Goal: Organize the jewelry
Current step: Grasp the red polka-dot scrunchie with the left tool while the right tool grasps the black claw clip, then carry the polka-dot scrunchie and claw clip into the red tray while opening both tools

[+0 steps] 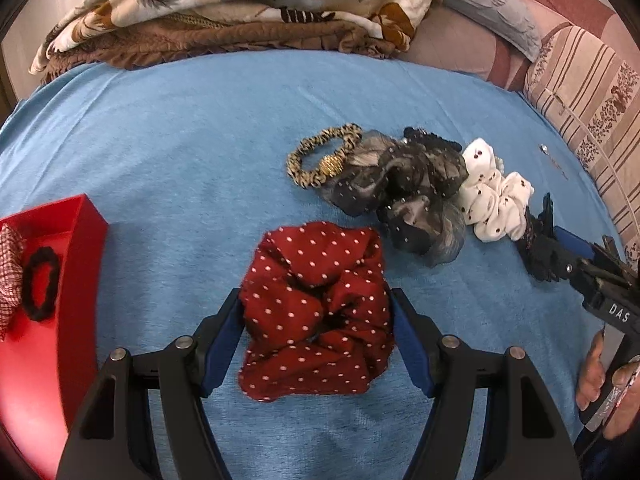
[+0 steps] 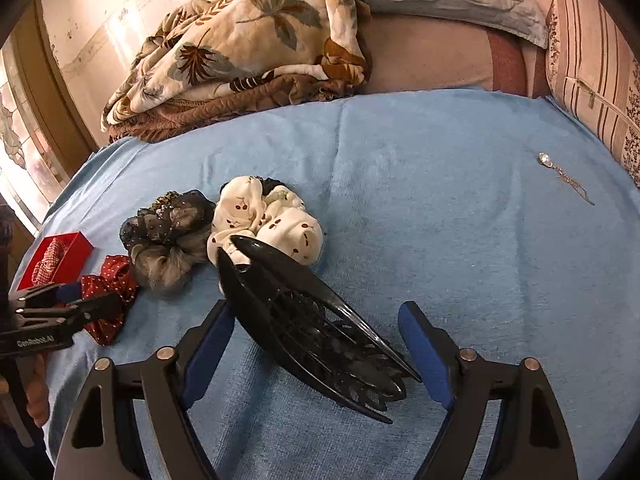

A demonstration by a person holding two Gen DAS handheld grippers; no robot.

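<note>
Left gripper [image 1: 316, 316] jaws apart, straddling red polka-dot scrunchie [image 1: 316, 304]: soft, light, squashy; pinch bunched middle. Right gripper [image 2: 316, 328] apart around rigid, slippery black hair claw [image 2: 320, 332]; red box [image 1: 86, 224] at 9 o'clock.

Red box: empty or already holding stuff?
Not empty. The red box holds a black scrunchie and a red-checked fabric piece, visible in the left wrist view. What lies deeper inside is out of frame.

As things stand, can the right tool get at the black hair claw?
Probably yes: the black hair claw lies on the blue towel between the open fingers of the right tool, with nothing on top of it.
</note>
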